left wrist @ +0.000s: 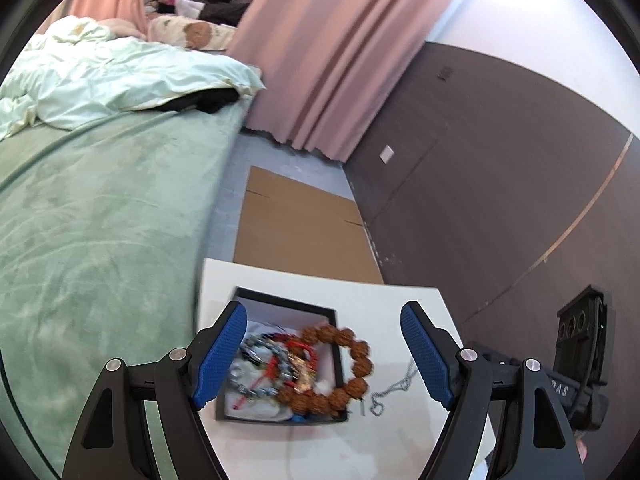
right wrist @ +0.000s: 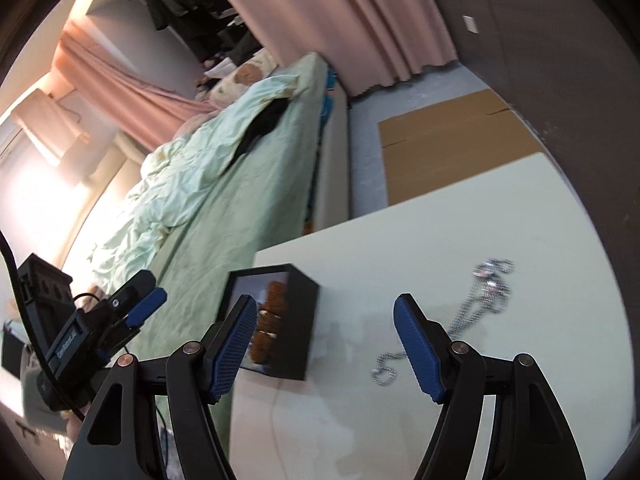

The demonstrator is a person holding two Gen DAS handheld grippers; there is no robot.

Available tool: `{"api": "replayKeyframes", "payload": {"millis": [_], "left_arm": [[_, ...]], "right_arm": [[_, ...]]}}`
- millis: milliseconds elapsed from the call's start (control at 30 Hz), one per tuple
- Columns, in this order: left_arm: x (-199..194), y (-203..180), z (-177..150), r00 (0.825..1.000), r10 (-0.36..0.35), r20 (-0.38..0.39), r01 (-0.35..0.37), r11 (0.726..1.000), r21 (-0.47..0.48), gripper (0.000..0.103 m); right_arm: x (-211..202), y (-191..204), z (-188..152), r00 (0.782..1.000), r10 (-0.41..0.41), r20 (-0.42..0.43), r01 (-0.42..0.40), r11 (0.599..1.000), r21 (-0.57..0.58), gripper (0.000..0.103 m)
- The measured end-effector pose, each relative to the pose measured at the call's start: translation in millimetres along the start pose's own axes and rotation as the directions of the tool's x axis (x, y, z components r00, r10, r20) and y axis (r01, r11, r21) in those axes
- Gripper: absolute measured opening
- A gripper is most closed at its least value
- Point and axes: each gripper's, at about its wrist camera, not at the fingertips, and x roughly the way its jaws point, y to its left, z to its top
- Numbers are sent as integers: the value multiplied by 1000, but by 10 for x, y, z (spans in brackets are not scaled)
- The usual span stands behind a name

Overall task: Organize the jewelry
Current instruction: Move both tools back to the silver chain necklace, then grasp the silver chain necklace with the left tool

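A black jewelry box (left wrist: 338, 364) with a white lining sits on the white table (left wrist: 400, 308). It holds several tangled pieces: a grey bead bracelet (left wrist: 264, 356) and red cord. A brown wooden bead bracelet (left wrist: 344, 368) lies across the box's right rim, partly inside. A silver chain (left wrist: 390, 392) lies on the table right of the box. My left gripper (left wrist: 324, 356) is open above the box and empty. In the right wrist view the box (right wrist: 296, 320) stands left of centre, the chain (right wrist: 476, 308) to the right. My right gripper (right wrist: 326, 344) is open, empty, above the table.
A bed with a green cover (left wrist: 100, 220) runs along the table's left side. Flat cardboard (left wrist: 300, 228) lies on the floor beyond the table. A pink curtain (left wrist: 320, 60) and a dark wall (left wrist: 500, 180) stand behind. The left gripper shows in the right wrist view (right wrist: 136, 308).
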Motion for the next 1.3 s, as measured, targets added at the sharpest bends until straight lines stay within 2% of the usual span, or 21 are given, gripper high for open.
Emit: {"api": "replayKeyframes", "payload": {"millis": [200,300,567,667,800,933,1100,1300], "left_arm": [[89,-366,-183,998,-49,-33,53,991,123,80],[133,-523,-260,996,-70,-49,78,982,172,77],[302,-814,-402,991,-93,-97,114,965,235,75],[416,-922,-469,990,-73,-124,104,957,270,72],[644,-1104,-600,984,-10,-179,71,939,336,66],[815,-1256,-637,976,5,-217,71,937,341,66],[1070,-1514,-705,967,67,-246,37,918,395,66],[1423,-1709,-813,950,117,-291,17,908,420,66]], "right_arm": [[-171,-291,-14,999,-54,8,54,997,49,71],[-254,-452,-14,994,-108,19,106,991,81,71],[-409,-857,14,984,-179,13,174,968,179,71],[-425,-976,40,985,-174,-5,171,962,211,71],[-491,-1151,75,986,-165,-11,163,954,251,71],[-557,-1310,89,987,-158,-7,153,943,296,71],[-590,-1512,89,990,-137,-18,134,924,358,71],[-635,-1614,115,987,-158,-21,154,911,382,71]]}}
